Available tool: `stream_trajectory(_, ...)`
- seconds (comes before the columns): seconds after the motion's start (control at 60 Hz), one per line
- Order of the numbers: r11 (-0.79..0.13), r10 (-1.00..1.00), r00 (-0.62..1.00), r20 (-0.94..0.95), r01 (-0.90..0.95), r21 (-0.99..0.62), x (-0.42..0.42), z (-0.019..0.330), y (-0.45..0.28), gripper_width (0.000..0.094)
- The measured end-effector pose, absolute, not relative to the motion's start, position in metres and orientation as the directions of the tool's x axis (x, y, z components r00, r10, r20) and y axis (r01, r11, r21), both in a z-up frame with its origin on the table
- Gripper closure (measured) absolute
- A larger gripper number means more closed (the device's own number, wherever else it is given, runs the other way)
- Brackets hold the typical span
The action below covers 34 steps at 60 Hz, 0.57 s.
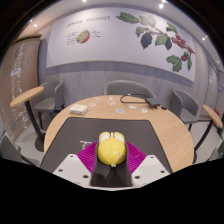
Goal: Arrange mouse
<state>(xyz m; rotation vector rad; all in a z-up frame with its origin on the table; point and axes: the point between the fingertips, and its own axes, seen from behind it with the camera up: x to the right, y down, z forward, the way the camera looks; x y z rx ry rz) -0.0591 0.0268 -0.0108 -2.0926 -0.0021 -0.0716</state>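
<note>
A yellow computer mouse (pixel 111 148) sits between my gripper's (pixel 111 160) two fingers, with the magenta pads (pixel 88 156) pressing on both of its sides. The gripper is shut on the mouse and holds it over the near edge of a round wooden table (pixel 150 125). The underside of the mouse and the table right beneath it are hidden. A flat grey mat (pixel 133 100) lies at the far side of the table, well beyond the fingers.
A small white object (pixel 78 108) lies on the table's far left part. Chairs stand round the table: one on the left (pixel 30 98), one behind (pixel 130 88), one on the right (pixel 190 105). A wall with a plant poster (pixel 110 35) is behind.
</note>
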Motion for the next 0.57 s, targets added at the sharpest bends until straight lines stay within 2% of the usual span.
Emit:
stream_trajectory(0.133,-0.548,0.079,0.996,0.046,0.082,-0.832,-0.067,-0.011,0.022,0.0376)
stream_trajectory(0.217,-0.57,0.191,0.981,-0.024,0.091,-0.817,-0.08,-0.002,0.008,0.0086)
stream_trajectory(0.233,-0.564,0.212,0.977,-0.035,0.093,-0.82,-0.079,0.002,0.002,0.0068)
stream_trajectory(0.433,-0.548,0.289,0.955,-0.062,0.112,-0.829,-0.028,0.026,-0.063,0.0071)
stream_trajectory(0.567,-0.545,0.236,0.972,-0.025,0.111,-0.831,0.042,0.033,-0.083,0.0076)
